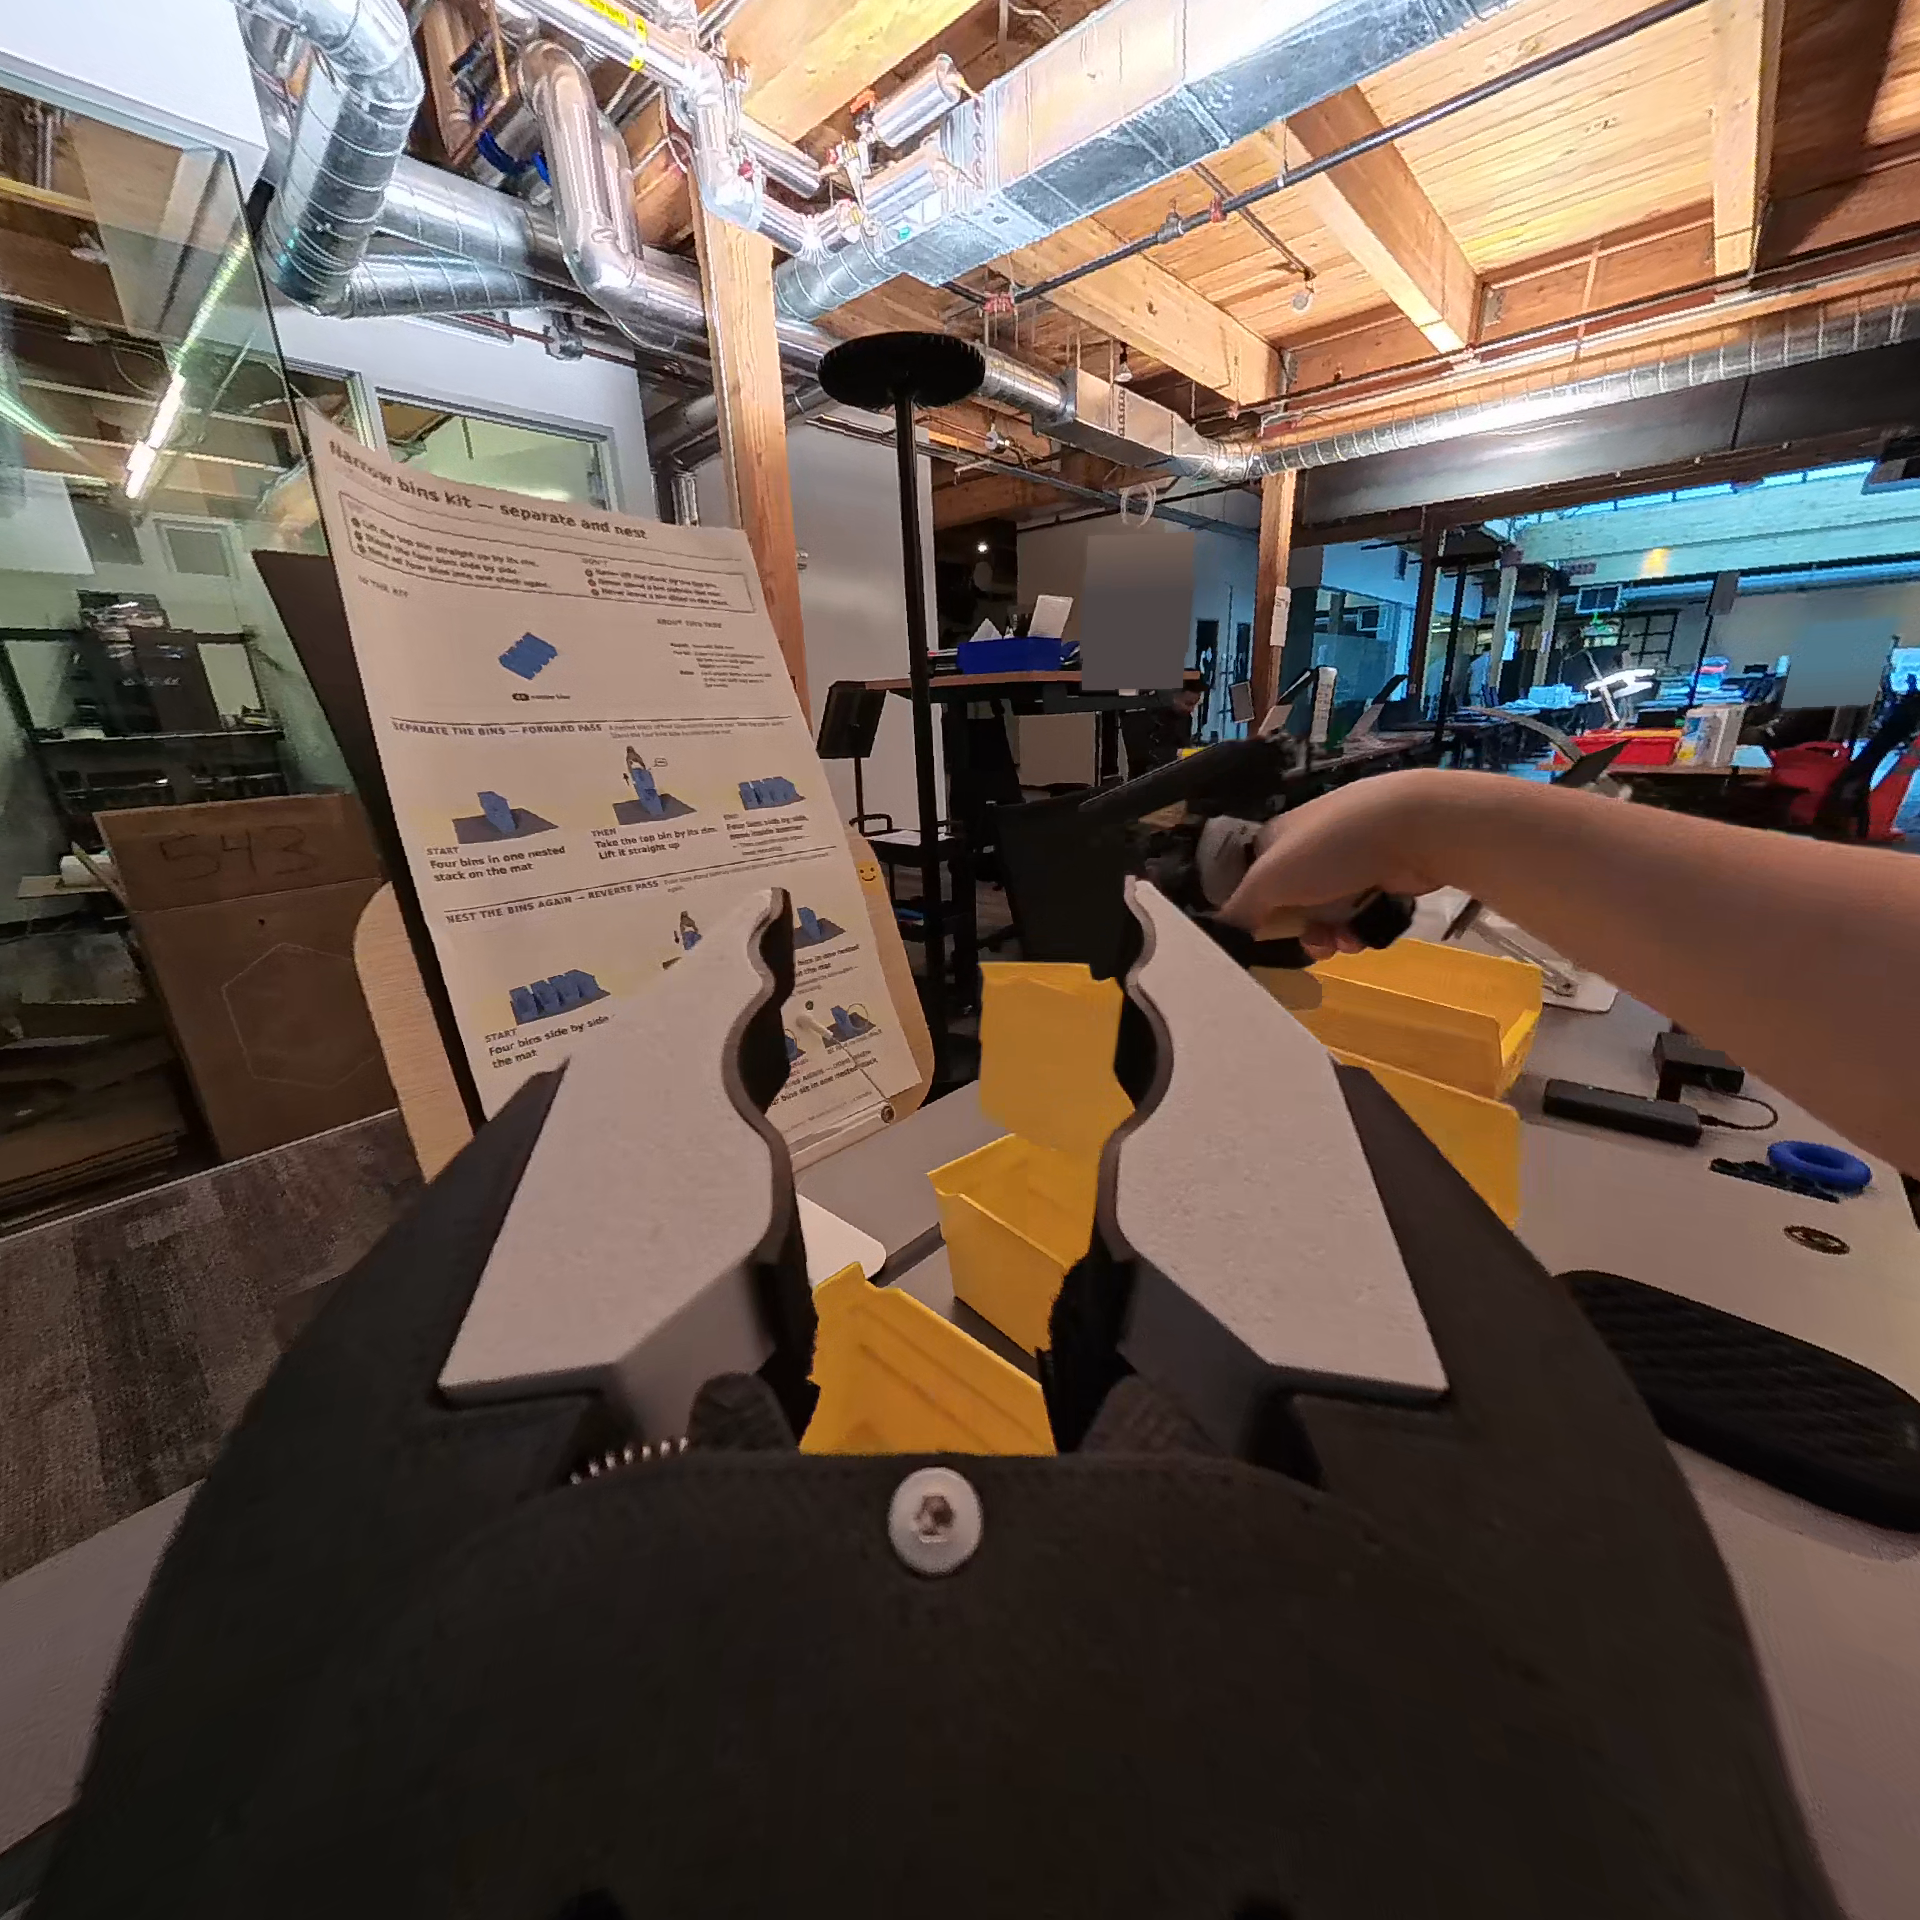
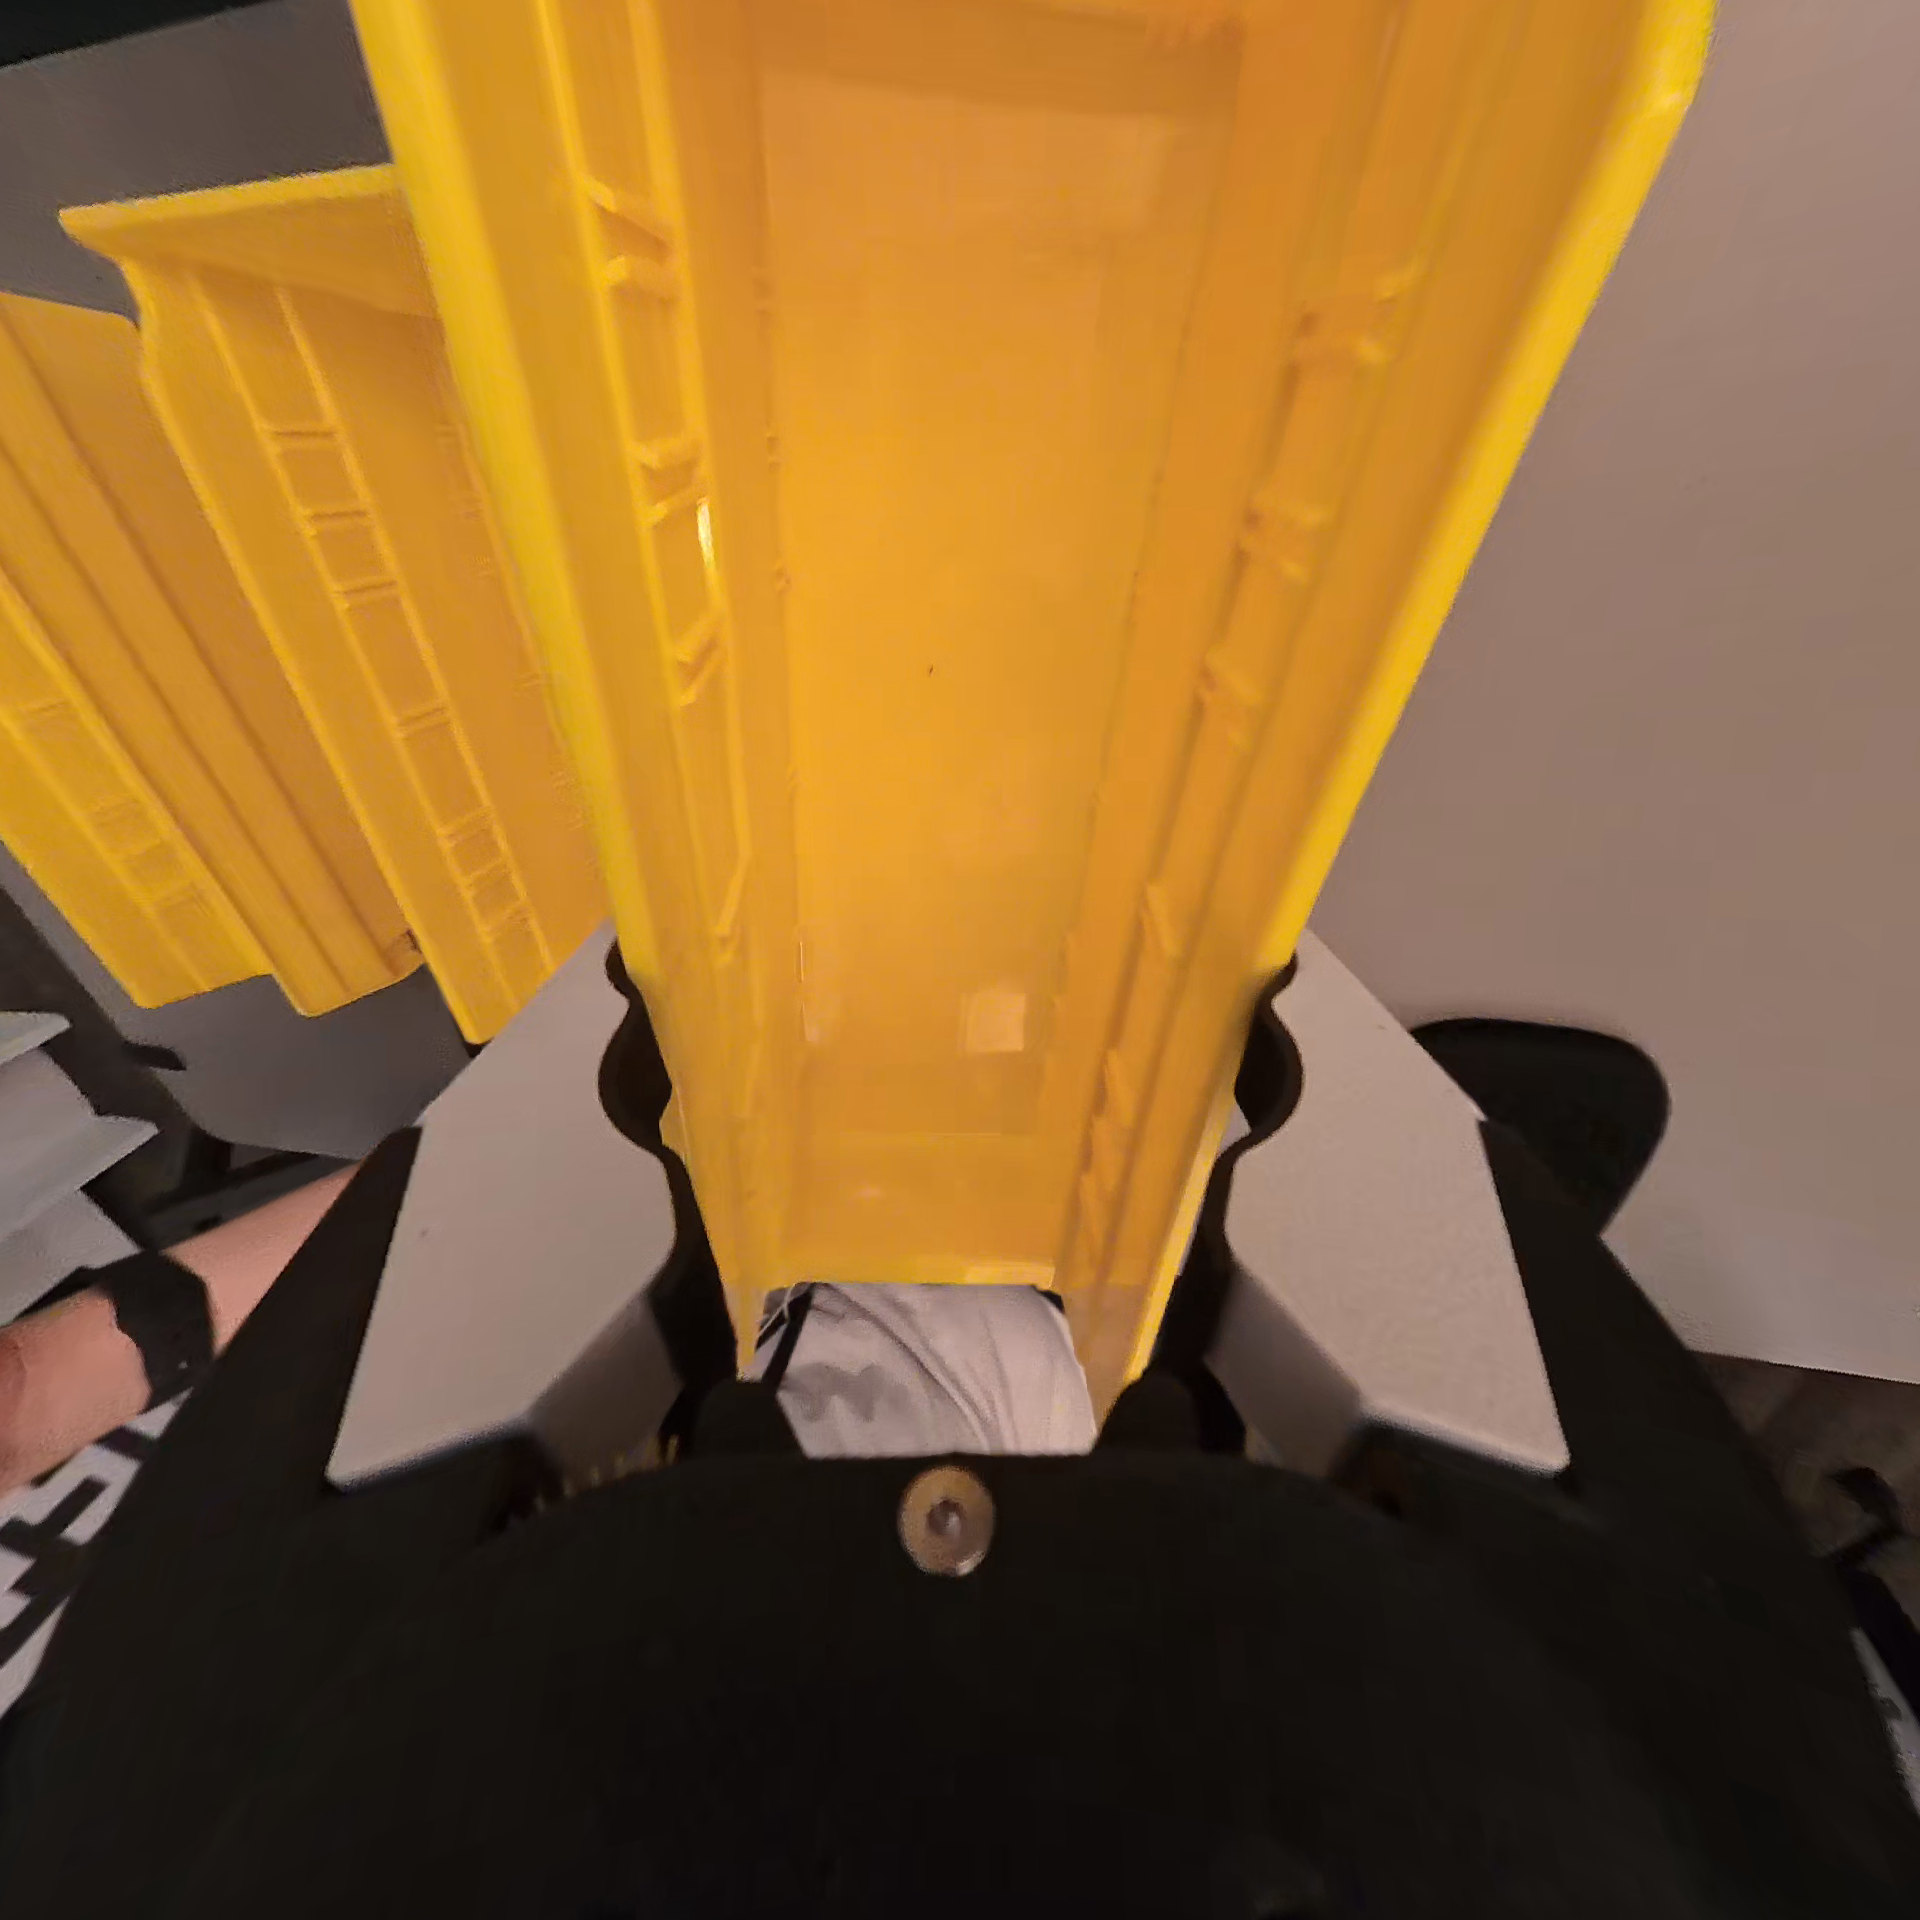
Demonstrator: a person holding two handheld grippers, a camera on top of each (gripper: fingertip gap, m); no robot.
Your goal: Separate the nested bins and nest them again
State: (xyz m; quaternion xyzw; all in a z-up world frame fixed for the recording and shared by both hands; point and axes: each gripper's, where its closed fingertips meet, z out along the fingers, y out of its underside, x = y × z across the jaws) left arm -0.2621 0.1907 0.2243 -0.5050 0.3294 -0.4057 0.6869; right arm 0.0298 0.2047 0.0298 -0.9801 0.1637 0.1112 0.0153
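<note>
A: Start close in. What has the right gripper (image 2: 951, 997) got?

B: A yellow bin (image 2: 997, 540), taken across its width. The jaws stand wide and both black pads (image 2: 632, 1049) lie against its outer side walls, so it is clamped. The bin runs away from the camera, and its far end is cut off by the top edge.

A: And below the bin's near end?

B: A patch of pale cloth (image 2: 925, 1361), too little of it to name. At the lower left a forearm with a black wrist strap (image 2: 156, 1320) is half hidden behind the gripper body.

A: Other bins?

B: Two more yellow bins (image 2: 312, 623) just to the left, side by side on the grey table (image 2: 1662, 623); their left parts run out of frame.

A: Now the left gripper (image 1: 956, 935).

B: Partly open, with nothing between the fingertips. It is raised and looks over the table. A yellow bin (image 1: 914, 1371) shows low between the fingers, mostly covered by them; I cannot tell whether it touches them.

A: Farther off?

B: More yellow bins (image 1: 1423, 1008) at mid-table, overlapped by the right finger, so their count is unclear. Above them a hand (image 1: 1340, 862) grips the other tool, whose fingers are blurred. An instruction sheet (image 1: 582, 748) leans at far left.
</note>
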